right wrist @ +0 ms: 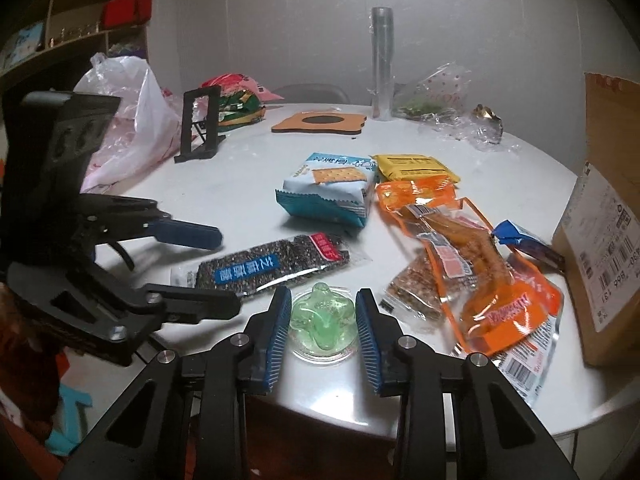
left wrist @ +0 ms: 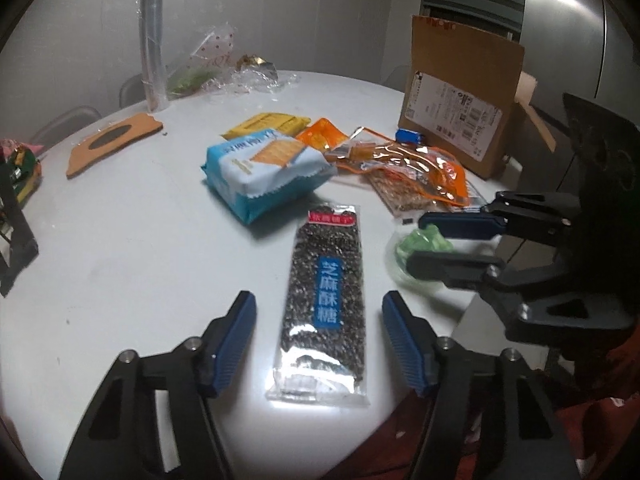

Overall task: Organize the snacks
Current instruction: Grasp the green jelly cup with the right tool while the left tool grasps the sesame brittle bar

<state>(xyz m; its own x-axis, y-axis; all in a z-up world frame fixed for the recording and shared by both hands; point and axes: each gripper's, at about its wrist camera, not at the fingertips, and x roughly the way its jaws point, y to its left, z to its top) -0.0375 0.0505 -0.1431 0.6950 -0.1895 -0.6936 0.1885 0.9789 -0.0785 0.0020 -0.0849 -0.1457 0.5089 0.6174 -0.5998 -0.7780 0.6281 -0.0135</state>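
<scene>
The left gripper is hovering with fingers spread wide on either side of the sesame brittle pack, which is lying flat on the white table, not touching either pad. Just right of that pack, the right gripper is bracketing the green jelly cup with narrower-set fingers, gaps showing on both sides. The blue cracker bag is lying beyond the pack.

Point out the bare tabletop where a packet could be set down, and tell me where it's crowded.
Bare: the white table left of the sesame bar, between the blue cracker pack and the black stand; also behind the crackers toward the cork mat. Crowded: the orange pouches by the cardboard box.
</scene>
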